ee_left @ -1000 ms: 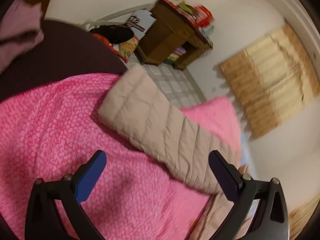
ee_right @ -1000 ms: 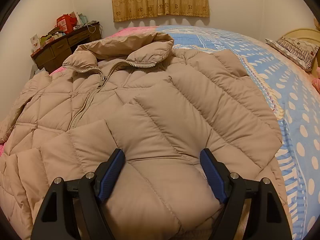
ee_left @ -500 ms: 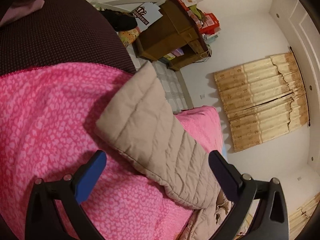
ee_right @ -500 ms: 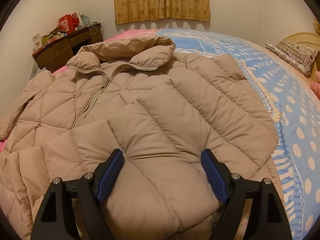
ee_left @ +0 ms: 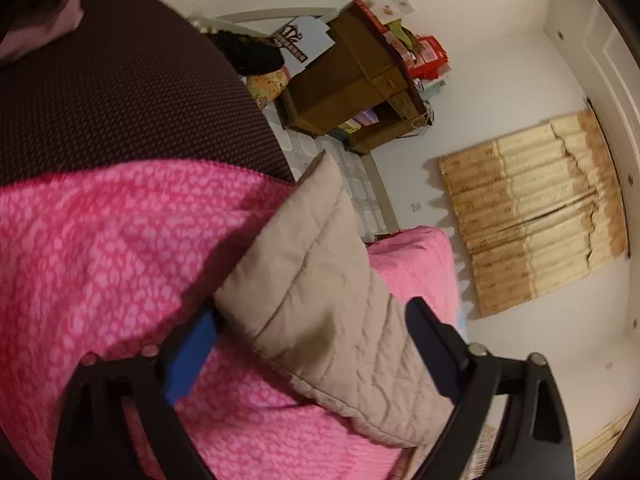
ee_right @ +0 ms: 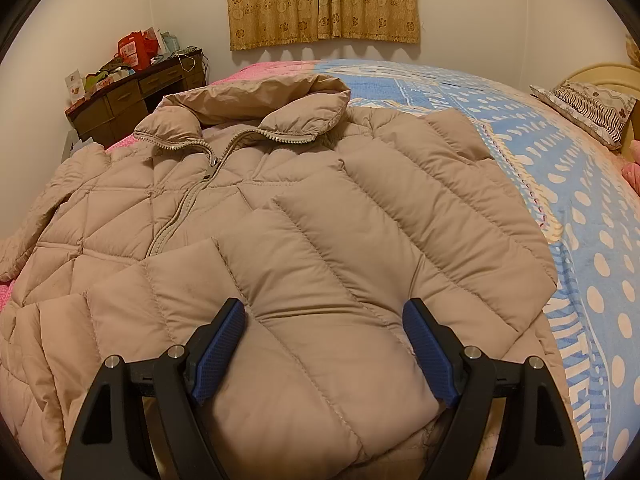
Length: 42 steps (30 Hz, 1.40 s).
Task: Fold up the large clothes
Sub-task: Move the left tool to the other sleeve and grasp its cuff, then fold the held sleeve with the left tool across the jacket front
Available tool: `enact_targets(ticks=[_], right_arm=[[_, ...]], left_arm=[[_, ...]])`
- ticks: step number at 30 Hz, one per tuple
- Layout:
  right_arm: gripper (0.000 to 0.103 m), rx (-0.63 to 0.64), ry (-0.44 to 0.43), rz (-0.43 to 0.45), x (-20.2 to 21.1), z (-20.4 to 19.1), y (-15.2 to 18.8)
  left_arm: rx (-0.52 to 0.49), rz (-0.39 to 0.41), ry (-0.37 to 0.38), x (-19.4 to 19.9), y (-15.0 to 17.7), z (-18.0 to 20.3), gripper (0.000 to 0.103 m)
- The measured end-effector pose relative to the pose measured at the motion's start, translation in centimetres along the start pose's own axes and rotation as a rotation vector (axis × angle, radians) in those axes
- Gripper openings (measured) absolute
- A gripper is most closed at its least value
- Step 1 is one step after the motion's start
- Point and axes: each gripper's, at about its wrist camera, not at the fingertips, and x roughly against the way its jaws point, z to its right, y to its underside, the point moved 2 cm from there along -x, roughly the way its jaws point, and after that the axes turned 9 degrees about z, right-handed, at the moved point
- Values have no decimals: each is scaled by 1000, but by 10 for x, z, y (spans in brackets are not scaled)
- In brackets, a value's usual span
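A beige quilted puffer jacket (ee_right: pixel 248 216) lies front up on the bed, zipped, collar towards the window. One sleeve (ee_right: pixel 400 248) is folded across its front. My right gripper (ee_right: pixel 324 320) is open, its fingers either side of that sleeve's cuff end. In the left wrist view the other sleeve (ee_left: pixel 320 304) lies stretched out on the pink blanket (ee_left: pixel 112 248). My left gripper (ee_left: pixel 312 336) is open with its jaws either side of that sleeve near the cuff.
The bed has a blue dotted cover (ee_right: pixel 580 208) on the right and a pillow (ee_right: pixel 588 108) by the headboard. A cluttered wooden desk (ee_right: pixel 132 96) stands by the wall. A dark brown surface (ee_left: pixel 120 100) borders the pink blanket. Curtains (ee_right: pixel 320 0) hang behind.
My left gripper has moved forward onto the outstretched sleeve, so the cuff now sits between its open fingers. My right gripper has barely moved over the folded sleeve.
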Motion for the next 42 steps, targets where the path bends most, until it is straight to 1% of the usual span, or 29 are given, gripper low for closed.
enact_targets(ticks=[1, 2, 3, 4, 5, 6, 8, 11, 12, 14, 17, 21, 22, 27, 29, 31, 32, 34, 38, 39, 41, 42], right_arm=[[82, 0, 0, 0, 0, 0, 0], [82, 0, 0, 0, 0, 0, 0], [82, 0, 0, 0, 0, 0, 0], [82, 0, 0, 0, 0, 0, 0], [82, -1, 0, 0, 0, 0, 0], [82, -1, 0, 0, 0, 0, 0], [82, -1, 0, 0, 0, 0, 0], [82, 0, 1, -1, 0, 0, 0], [82, -1, 1, 0, 0, 0, 0], [82, -1, 1, 0, 0, 0, 0], [82, -1, 1, 0, 0, 0, 0], [83, -1, 1, 0, 0, 0, 0], [83, -2, 1, 0, 0, 0, 0], [83, -2, 1, 0, 0, 0, 1], [83, -5, -1, 2, 0, 0, 0], [83, -9, -4, 4, 1, -1, -1], [83, -11, -5, 6, 1, 0, -1], [83, -15, -9, 8, 2, 0, -2], [83, -25, -15, 12, 2, 0, -1], [83, -28, -18, 14, 2, 1, -1], [83, -35, -24, 17, 2, 1, -1], [83, -39, -27, 18, 2, 1, -1]], left_arm=[[-19, 0, -7, -2, 1, 0, 80], [-31, 0, -12, -3, 0, 0, 64], [-55, 7, -37, -3, 1, -1, 55], [-90, 17, -80, -3, -1, -1, 34], [-111, 23, -82, -2, -3, -2, 18], [-114, 17, -42, -1, -5, -2, 14], [-118, 14, -32, 2, -8, -3, 12], [-175, 43, -3, 13, -11, 10, 11], [-199, 58, 18, 19, -11, 18, 10], [-247, 86, 28, 27, -13, 32, 10], [-327, 127, 66, 37, -14, 58, 10], [-407, 165, 143, 51, -14, 99, 10], [-416, 169, 181, 58, -12, 112, 10], [-490, 179, 319, 77, -1, 168, 9], [-539, 183, 378, 88, 11, 191, 9], [-594, 181, 457, 100, 27, 218, 9], [-613, 174, 484, 103, 33, 226, 9], [-665, 149, 551, 113, 54, 246, 9], [-791, 57, 675, 126, 115, 275, 9], [-828, 11, 716, 127, 138, 280, 9], [-874, -60, 759, 128, 169, 283, 9], [-894, -111, 782, 125, 188, 283, 9]])
